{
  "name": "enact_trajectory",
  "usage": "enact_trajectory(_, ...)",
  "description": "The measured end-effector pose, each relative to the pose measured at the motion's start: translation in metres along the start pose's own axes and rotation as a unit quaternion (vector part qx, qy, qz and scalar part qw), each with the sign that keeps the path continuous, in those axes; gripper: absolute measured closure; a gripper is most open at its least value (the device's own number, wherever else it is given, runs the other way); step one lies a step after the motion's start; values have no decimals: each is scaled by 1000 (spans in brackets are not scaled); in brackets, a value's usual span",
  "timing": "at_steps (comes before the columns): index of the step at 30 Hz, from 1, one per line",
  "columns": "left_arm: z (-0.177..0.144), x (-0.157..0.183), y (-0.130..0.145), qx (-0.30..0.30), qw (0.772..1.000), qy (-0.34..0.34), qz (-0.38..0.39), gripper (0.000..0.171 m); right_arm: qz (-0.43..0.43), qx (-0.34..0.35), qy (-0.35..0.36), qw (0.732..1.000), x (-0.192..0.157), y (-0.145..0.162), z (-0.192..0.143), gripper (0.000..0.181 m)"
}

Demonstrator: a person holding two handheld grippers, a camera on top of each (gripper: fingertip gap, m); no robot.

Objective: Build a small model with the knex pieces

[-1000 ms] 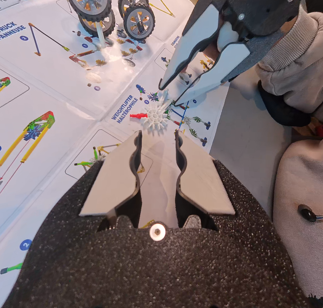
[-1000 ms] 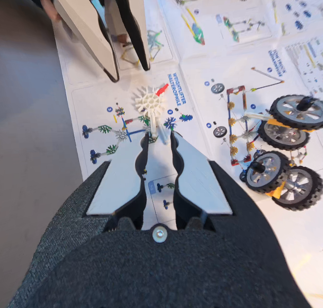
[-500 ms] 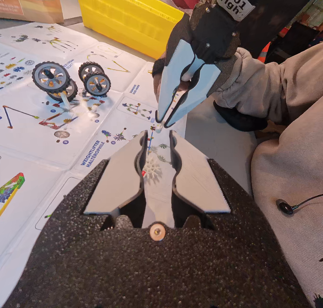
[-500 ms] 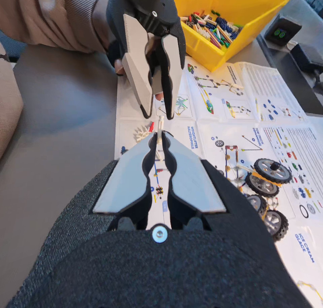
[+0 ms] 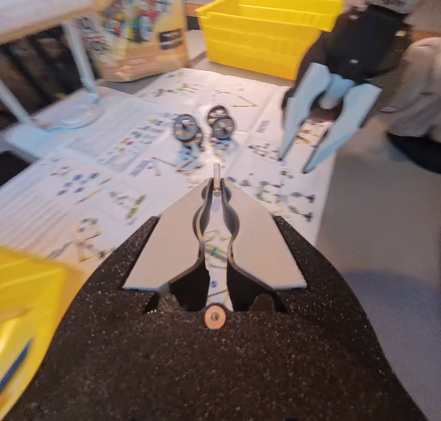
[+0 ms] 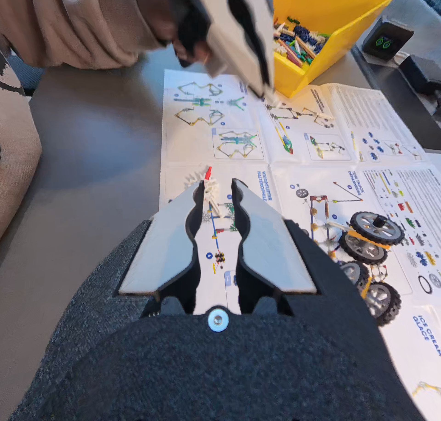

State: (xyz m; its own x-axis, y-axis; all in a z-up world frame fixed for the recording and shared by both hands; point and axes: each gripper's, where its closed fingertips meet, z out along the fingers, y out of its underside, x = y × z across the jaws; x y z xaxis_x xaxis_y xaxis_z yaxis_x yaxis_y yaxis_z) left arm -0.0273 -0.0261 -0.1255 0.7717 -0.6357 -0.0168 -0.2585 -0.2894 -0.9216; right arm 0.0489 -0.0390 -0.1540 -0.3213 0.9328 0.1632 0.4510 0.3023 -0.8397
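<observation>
- One grey worktop (image 6: 95, 147) carried everything, and most of its far side was covered by a large unfolded instruction sheet (image 6: 274, 147).
- The sheet bore blue headings, numbered blue circles and colour diagrams of rod-and-connector builds. I leave the wording unread.
- A yellow bin (image 6: 334, 15) stood at the sheet's far edge, with loose coloured rods and connectors piled in one corner. A second yellow bin (image 5: 23, 302) sat close by the left tool's side.
- A printed cardboard box (image 5: 143, 27) stood behind the sheet, too blurred to make out anything on it.
- The right tool (image 6: 218, 185) hung low over the sheet, its jaws parted by a moderate gap and gripping nothing.
- The left tool (image 5: 216, 185) was raised, with its jaws drawn almost together on a short pale rod (image 5: 216, 173).
- The rod was caught at the very tips and stood upright, most of it sticking out above them. To my eye that was a slight hold, and a twist could have slipped it.
- A wheeled model (image 6: 370, 242) with black tyres and grey hubs rested on the sheet, well to the right of the open tool.
- A white toothed connector (image 6: 210, 187) lay on the sheet just under the right tool's tips.
- A small red piece (image 6: 208, 172) poked out of the connector's far side.
</observation>
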Motion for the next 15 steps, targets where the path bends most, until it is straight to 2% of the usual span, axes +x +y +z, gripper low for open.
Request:
enact_trajectory(2, -37, -67, -2, -7, 986, -169, 10, 168, 6, -35, -1, 999, 1, 18, 6, 160)
enact_trajectory(4, -87, -125, 6, -27, 946, -324, -5, 168, 6, -75, -5, 997, 1, 36, 17, 160)
enact_trajectory(5, -109, -144, 12, -33, 925, -378, -20, 168, 11, -91, -6, 996, 2, 43, 23, 161)
enact_trajectory(6, -124, -157, 18, -34, 911, -409, -37, 156, 16, -108, -9, 994, 2, 50, 28, 162)
enact_trajectory(7, -133, -164, 24, -37, 903, -424, -55, 137, 19, -120, -13, 992, 2, 54, 32, 162)
enact_trajectory(9, -133, -163, 26, -25, 907, -416, -65, 132, 26, -126, -24, 991, 1, 54, 38, 163)
enact_trajectory(11, -117, -148, 14, 0, 926, -375, -52, 132, 34, -140, -38, 989, -3, 55, 39, 174)
enact_trajectory(13, -89, -120, 2, 32, 956, -289, -46, 136, 17, -140, -41, 989, -7, 53, 40, 177)
enact_trajectory(15, -56, -81, -2, 50, 982, -161, -82, 135, 4, -127, -25, 992, -5, 48, 39, 178)
